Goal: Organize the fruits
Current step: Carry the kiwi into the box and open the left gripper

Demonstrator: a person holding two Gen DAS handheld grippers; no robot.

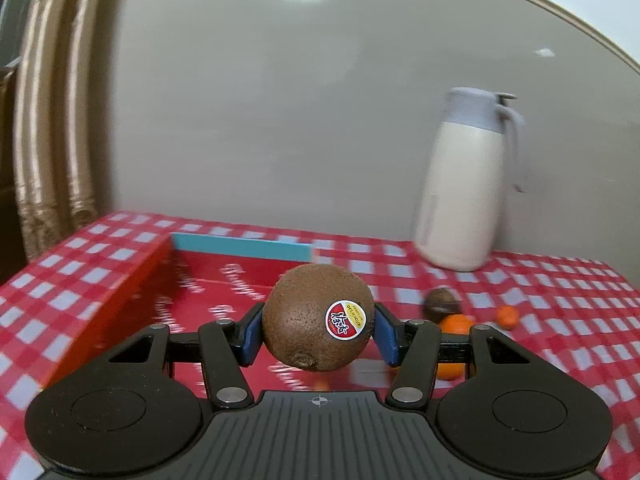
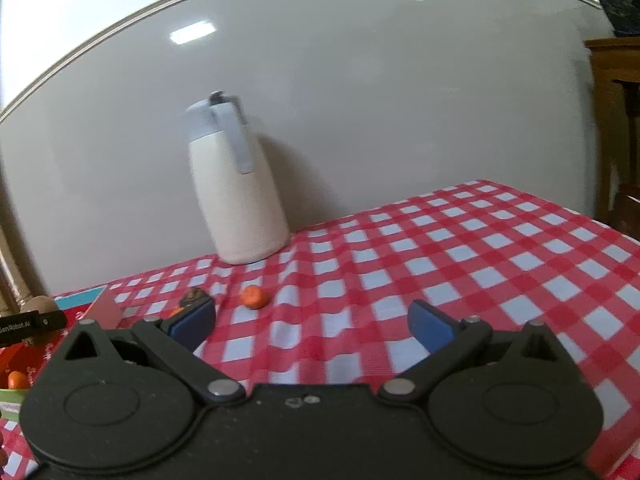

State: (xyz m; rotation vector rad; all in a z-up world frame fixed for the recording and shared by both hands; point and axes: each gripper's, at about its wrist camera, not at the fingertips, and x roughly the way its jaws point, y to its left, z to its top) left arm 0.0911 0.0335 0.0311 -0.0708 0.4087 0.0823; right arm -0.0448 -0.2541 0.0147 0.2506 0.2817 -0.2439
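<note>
My left gripper [image 1: 318, 330] is shut on a brown kiwi [image 1: 316, 316] with a red and yellow sticker, held above the open red box [image 1: 120, 292]. To its right on the cloth lie a dark brown fruit [image 1: 442, 304], an orange [image 1: 454, 326] partly hidden by my finger, and a small orange fruit [image 1: 507, 316]. My right gripper [image 2: 312, 326] is open and empty above the cloth. In the right wrist view the small orange fruit [image 2: 254, 297] and the dark fruit [image 2: 194, 296] lie ahead on the left, and another orange [image 2: 18, 380] sits in the box at far left.
A cream thermos jug [image 1: 466, 184] with a grey lid stands at the back against the wall; it also shows in the right wrist view [image 2: 236, 188]. A red-and-white checked tablecloth [image 2: 480, 256] covers the table. Curtains [image 1: 52, 120] hang at left. Wooden furniture [image 2: 618, 128] stands at right.
</note>
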